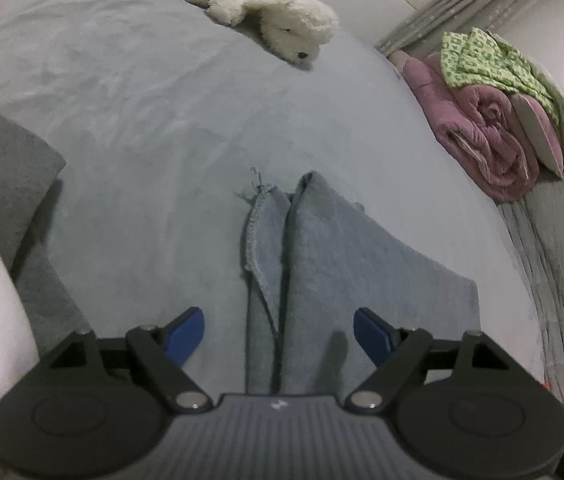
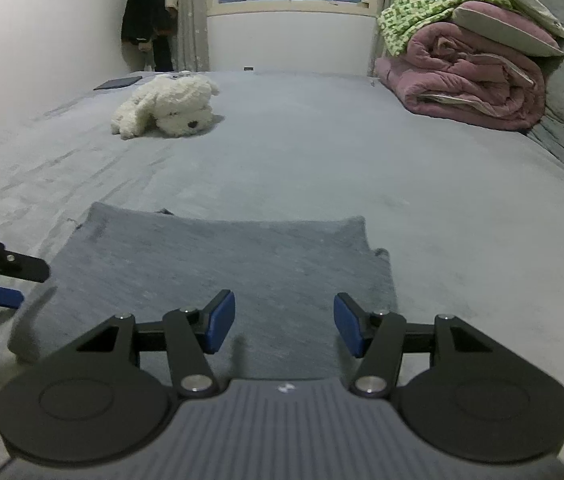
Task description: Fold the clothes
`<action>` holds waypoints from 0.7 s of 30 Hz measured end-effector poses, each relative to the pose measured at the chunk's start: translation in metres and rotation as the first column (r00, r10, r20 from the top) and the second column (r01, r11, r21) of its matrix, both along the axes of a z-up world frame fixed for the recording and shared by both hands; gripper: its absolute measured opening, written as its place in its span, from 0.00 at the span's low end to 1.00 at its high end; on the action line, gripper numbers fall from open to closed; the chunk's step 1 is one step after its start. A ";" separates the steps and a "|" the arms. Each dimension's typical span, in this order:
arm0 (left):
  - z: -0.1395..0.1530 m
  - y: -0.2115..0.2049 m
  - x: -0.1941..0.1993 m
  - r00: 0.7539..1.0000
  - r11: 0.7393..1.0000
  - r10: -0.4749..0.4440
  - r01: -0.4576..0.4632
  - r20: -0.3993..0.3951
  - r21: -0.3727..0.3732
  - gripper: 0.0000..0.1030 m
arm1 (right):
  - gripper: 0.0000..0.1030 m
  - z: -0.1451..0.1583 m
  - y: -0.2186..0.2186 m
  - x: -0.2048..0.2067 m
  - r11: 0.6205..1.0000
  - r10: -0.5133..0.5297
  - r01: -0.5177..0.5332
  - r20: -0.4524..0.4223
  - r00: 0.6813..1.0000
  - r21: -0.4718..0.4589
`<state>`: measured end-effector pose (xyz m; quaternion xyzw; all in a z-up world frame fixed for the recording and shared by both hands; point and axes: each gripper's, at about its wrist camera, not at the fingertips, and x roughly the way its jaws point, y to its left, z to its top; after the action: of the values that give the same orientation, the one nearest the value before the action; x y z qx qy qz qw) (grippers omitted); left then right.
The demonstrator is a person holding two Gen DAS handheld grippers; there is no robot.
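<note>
The garment (image 2: 218, 268), a blue-grey piece that looks like denim, is lying on the grey bed (image 2: 361, 160) in a flat, roughly rectangular slab, already doubled over on itself: the left wrist view is showing stacked layers and a frayed hem at its left edge (image 1: 258, 232). From the right wrist view its long axis is running left to right across the bed, with its near edge passing under both grippers.

The right gripper (image 2: 284, 326) is hovering over the near right part of the garment, its blue fingers spread wide and holding nothing. The left gripper (image 1: 279, 334) is sitting at the garment's left end, looking along its length, fingers likewise spread and straddling the layered edge without pinching it. Each gripper is thus close to one near corner, the left nearer the frayed end.

Whether this is a finished fold or a half-fold awaiting another cannot be settled from the pictures; the lie would fit either.

Farther off, a white plush dog (image 2: 170, 110) is lying toward the window, and a pink quilt (image 2: 465, 76) is stacked at the right.
</note>
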<state>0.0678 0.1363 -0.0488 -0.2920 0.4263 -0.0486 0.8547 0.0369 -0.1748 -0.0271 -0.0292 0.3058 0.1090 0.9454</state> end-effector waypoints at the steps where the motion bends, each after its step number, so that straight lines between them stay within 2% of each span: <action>1: 0.000 0.001 0.001 1.000 1.000 0.003 -0.003 0.000 -0.007 0.80 | 0.56 0.000 0.001 0.001 1.000 0.000 0.000 -0.001 1.000 0.005; 8: -0.005 0.021 0.006 0.999 0.996 0.028 -0.030 -0.019 -0.083 0.74 | 0.56 0.003 0.007 0.006 0.999 0.002 -0.001 -0.013 1.000 0.042; 13: -0.008 0.015 0.012 0.999 0.997 -0.011 0.009 -0.035 -0.071 0.69 | 0.56 0.005 0.009 0.011 0.995 0.010 -0.006 -0.039 0.999 0.102; 18: -0.008 0.005 0.014 0.998 0.998 -0.049 0.048 -0.032 -0.037 0.67 | 0.53 0.004 0.022 0.014 0.993 0.034 -0.028 -0.048 0.998 0.111; 21: -0.009 0.002 0.017 0.998 0.997 -0.059 0.057 -0.038 -0.046 0.56 | 0.53 0.005 0.031 0.016 0.993 0.044 -0.038 -0.050 0.998 0.116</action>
<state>0.0845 0.1384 -0.0582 -0.2993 0.4503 -0.0772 0.8377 0.0533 -0.1439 -0.0223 0.0217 0.3230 0.1467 0.9347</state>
